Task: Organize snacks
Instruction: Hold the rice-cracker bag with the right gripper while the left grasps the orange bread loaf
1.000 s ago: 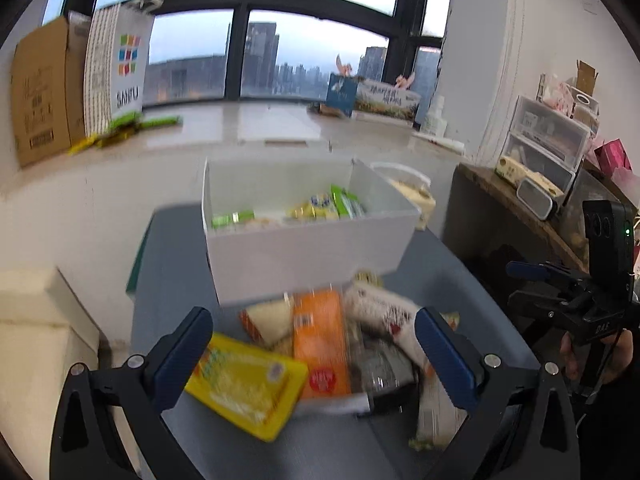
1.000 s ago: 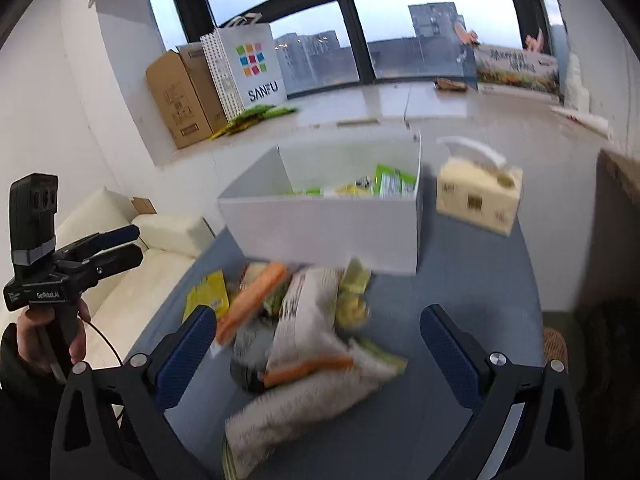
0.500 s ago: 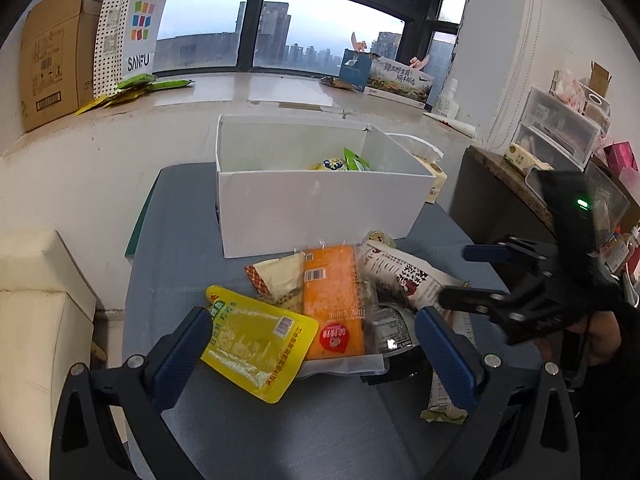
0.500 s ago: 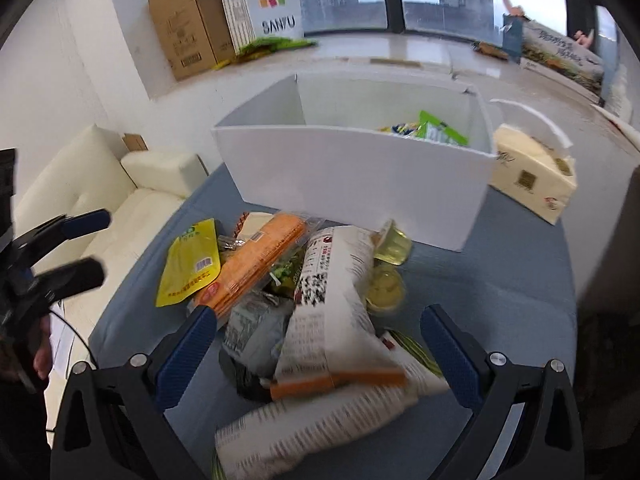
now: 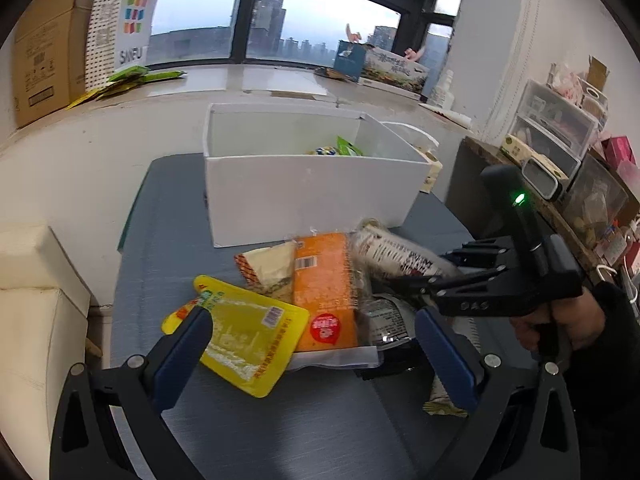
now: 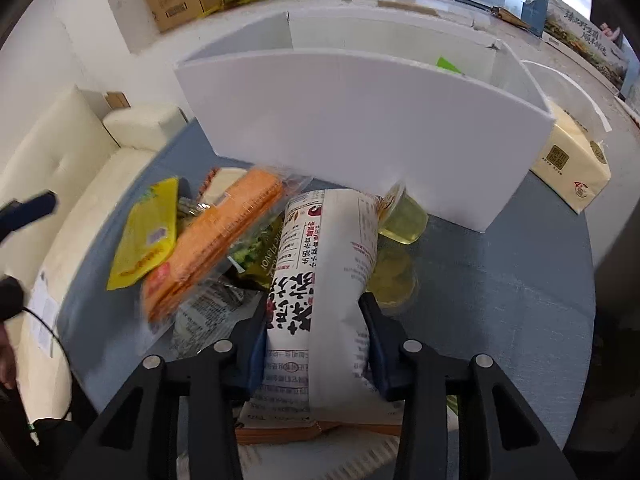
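Note:
A heap of snacks lies on the grey table (image 5: 320, 424) in front of a white box (image 5: 304, 188) that holds a few packets. My right gripper (image 6: 314, 312) points down into the heap. Its jaws are closing, and the pads press both sides of a white printed snack bag (image 6: 324, 256). In the left wrist view the right gripper (image 5: 416, 276) shows on that same bag (image 5: 396, 252). My left gripper (image 5: 310, 320) stands open, low over a yellow pouch (image 5: 244, 336) and an orange biscuit packet (image 5: 324, 276), holding nothing.
Two yellow jelly cups (image 6: 404, 216) sit between the bag and the box wall (image 6: 360, 112). A tissue pack (image 6: 572, 168) stands to the right of the box. A cream sofa (image 5: 36, 300) borders the table's left edge. Dark packets (image 5: 384, 316) lie under the heap.
My right gripper dropped forward into the heap and closed from wide open onto the white bag. The left gripper sank slightly and stayed open.

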The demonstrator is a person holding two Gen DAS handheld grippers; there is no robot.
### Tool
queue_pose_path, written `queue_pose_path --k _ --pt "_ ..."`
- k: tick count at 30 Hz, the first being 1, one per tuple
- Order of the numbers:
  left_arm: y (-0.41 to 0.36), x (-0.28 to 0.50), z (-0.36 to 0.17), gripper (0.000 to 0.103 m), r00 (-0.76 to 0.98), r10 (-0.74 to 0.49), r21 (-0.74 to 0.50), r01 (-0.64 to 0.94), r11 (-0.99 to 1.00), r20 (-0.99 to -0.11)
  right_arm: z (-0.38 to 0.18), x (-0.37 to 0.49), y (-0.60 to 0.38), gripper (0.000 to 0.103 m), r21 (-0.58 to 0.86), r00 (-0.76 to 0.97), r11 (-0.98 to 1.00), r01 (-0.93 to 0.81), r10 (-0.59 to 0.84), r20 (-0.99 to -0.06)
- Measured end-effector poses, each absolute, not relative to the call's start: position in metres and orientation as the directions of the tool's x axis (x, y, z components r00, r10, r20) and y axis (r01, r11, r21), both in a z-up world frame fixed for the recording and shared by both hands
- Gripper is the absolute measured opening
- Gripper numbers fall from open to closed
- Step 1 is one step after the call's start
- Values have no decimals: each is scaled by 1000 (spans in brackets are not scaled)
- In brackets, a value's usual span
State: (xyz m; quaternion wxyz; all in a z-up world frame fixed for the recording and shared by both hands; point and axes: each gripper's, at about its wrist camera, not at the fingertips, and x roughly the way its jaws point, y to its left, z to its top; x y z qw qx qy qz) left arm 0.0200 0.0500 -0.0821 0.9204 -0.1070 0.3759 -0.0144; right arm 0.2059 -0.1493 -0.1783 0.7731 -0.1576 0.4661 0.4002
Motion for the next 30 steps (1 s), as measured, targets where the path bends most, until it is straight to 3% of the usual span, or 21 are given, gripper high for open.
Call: queue_pose_path --k 9,16,19,22,23,26,28,30 --pt "32 76 -97 103 664 -207 -233 50 971 -718 -123 198 -218 45 241 301 657 -715 600 -741" --pt "50 137 -137 103 554 -276 -346 -24 938 -785 -102 185 -257 45 265 352 680 -683 625 -697" --pt "55 152 -150 103 525 -273 -341 -35 939 -806 -103 184 -260 45 275 351 679 -681 632 -691" --pt "61 158 -161 98 511 -286 -361 -51 931 -811 -108 187 -260 45 285 343 681 -675 632 -695" --pt "60 157 -159 84 520 -287 -358 -38 933 -804 -109 187 -259 45 286 340 680 -675 631 -697" --pt "58 151 -153 62 524 -349 -402 13 916 -777 -112 186 -258 45 290 334 676 -677 634 -697" --pt "53 143 -146 59 539 -342 -388 30 921 -770 -114 185 -257 45 291 331 674 -679 635 -698" --pt "49 134 -136 28 571 -362 -396 68 916 -737 -113 183 -256 45 293 328 668 -684 640 -695"
